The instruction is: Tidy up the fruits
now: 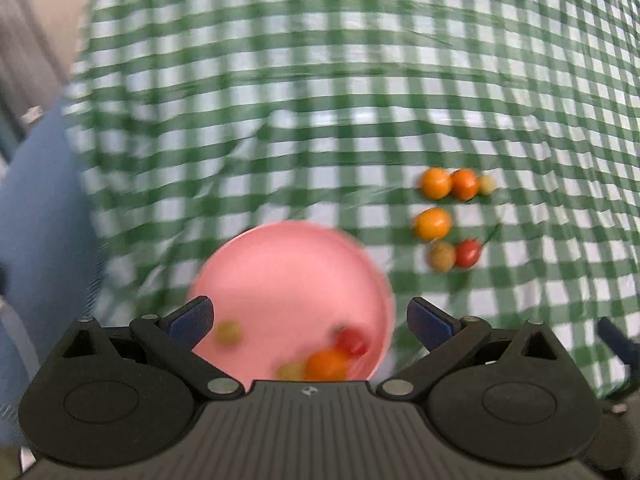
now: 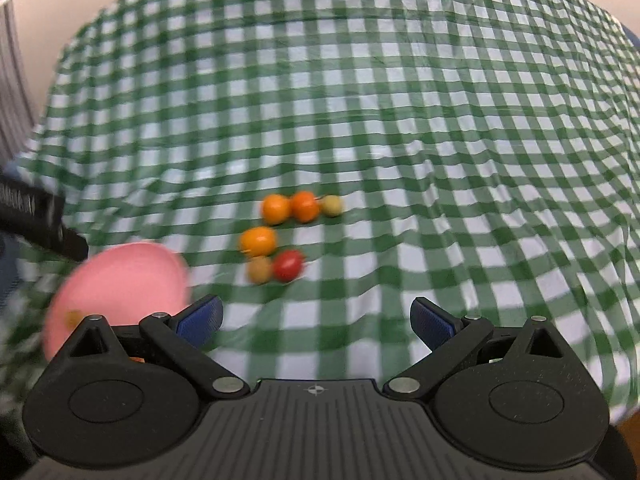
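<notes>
A pink plate (image 1: 288, 276) lies on the green checked cloth under my left gripper (image 1: 310, 320), which is open and empty. The plate holds a red tomato (image 1: 352, 342), an orange fruit (image 1: 326, 364) and two small yellow-green fruits (image 1: 229, 333). Several loose fruits lie on the cloth to the right: orange ones (image 1: 432, 224), a brownish one (image 1: 442, 257) and a red tomato (image 1: 468, 253). In the right wrist view the same group (image 2: 258, 240) lies ahead of my open, empty right gripper (image 2: 316, 318), with the plate (image 2: 120, 280) at the left.
The green and white checked tablecloth (image 2: 400, 120) covers the table and is wrinkled. A blue surface (image 1: 36, 208) lies past the cloth's left edge. The other gripper's black body (image 2: 36, 220) shows at the left of the right wrist view.
</notes>
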A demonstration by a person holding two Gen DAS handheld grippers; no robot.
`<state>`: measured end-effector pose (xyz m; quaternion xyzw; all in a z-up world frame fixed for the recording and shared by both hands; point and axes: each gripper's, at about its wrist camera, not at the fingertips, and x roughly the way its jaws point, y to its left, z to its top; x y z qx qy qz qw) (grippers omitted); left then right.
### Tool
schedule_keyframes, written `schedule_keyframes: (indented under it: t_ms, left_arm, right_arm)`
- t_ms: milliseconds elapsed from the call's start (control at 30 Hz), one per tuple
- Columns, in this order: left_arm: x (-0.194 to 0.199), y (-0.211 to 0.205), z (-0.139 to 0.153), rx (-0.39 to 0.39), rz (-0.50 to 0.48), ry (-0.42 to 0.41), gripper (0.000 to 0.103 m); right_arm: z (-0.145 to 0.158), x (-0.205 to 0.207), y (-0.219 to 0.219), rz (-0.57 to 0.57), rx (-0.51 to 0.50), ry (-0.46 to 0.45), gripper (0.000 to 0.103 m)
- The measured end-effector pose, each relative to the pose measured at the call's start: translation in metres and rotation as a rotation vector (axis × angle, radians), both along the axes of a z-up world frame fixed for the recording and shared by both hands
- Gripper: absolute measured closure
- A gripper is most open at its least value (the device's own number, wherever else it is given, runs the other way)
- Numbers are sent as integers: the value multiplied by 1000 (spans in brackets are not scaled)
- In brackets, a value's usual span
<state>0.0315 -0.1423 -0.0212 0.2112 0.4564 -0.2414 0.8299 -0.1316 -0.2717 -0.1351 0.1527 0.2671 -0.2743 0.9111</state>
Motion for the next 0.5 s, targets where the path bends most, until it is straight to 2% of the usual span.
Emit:
schedule_keyframes:
  t_ms: [100,233,333,400,500]
  left_arm:
    - [21,-44,-22,-16,-69,48,0]
    - [45,-97,-55,-18,-133,102,0]
    - [60,-125,-81,18,-147,124,0]
    - [66,-140,-99,45,-160,143,0]
    - [73,-152,-121,108,-169,149,0]
  right_arm:
    - [-29,35,-20,23,-69,43,4]
    - [-54,75,-43,84,-54,55,5]
    - [-67,97,-49,113,-55,41,7]
    - [-74,110,-49,139,-50,57,12]
    - [-77,112,-49,128,-72,52,17]
